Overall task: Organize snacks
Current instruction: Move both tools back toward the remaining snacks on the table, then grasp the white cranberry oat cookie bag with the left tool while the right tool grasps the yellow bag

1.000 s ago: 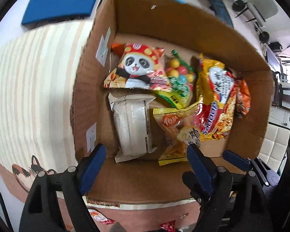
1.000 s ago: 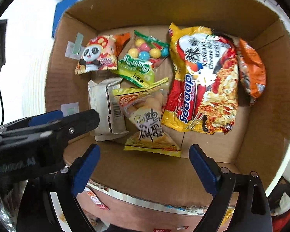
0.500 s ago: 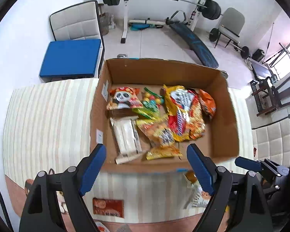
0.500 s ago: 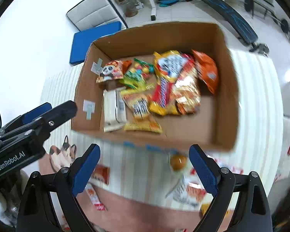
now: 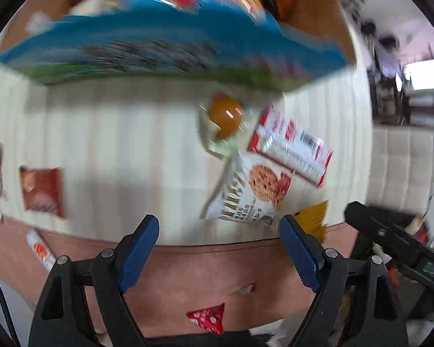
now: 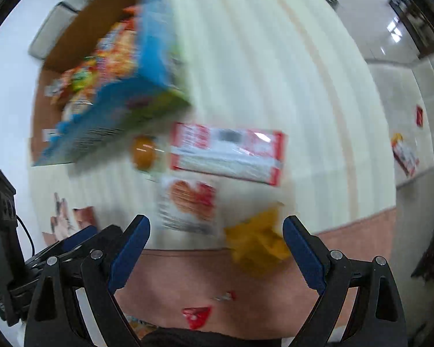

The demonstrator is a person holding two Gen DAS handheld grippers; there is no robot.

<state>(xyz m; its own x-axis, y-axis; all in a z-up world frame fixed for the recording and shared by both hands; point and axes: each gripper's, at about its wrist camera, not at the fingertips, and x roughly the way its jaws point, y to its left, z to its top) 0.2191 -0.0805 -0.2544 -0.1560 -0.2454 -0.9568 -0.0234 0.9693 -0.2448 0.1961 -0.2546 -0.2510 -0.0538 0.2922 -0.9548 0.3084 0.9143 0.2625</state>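
Observation:
Both views are motion-blurred. The cardboard box (image 5: 170, 55) with a blue printed side holds several snack packs at the top. In front of it on the striped cloth lie an orange jelly cup (image 5: 225, 113), a red-and-white packet (image 5: 292, 151), a white cookie bag (image 5: 251, 193) and a yellow packet (image 5: 314, 222). My left gripper (image 5: 218, 250) hangs open and empty, just short of the cookie bag. My right gripper (image 6: 215, 248) is open and empty too, with the cookie bag (image 6: 192, 202) and yellow packet (image 6: 257, 243) between and ahead of its fingers. The red-and-white packet (image 6: 228, 156) lies beyond.
A red-brown sachet (image 5: 42, 192) lies at the left on the cloth, a small orange-white packet (image 5: 40, 253) and a red wrapper (image 5: 208, 321) on the pink border near me. Another packet (image 6: 405, 153) lies far right. The right gripper's body (image 5: 396, 243) shows at the left view's right edge.
Both grippers have pulled back from over the box's inside to the near side of the table. The box is now at the top, and loose snacks on the cloth fill both views.

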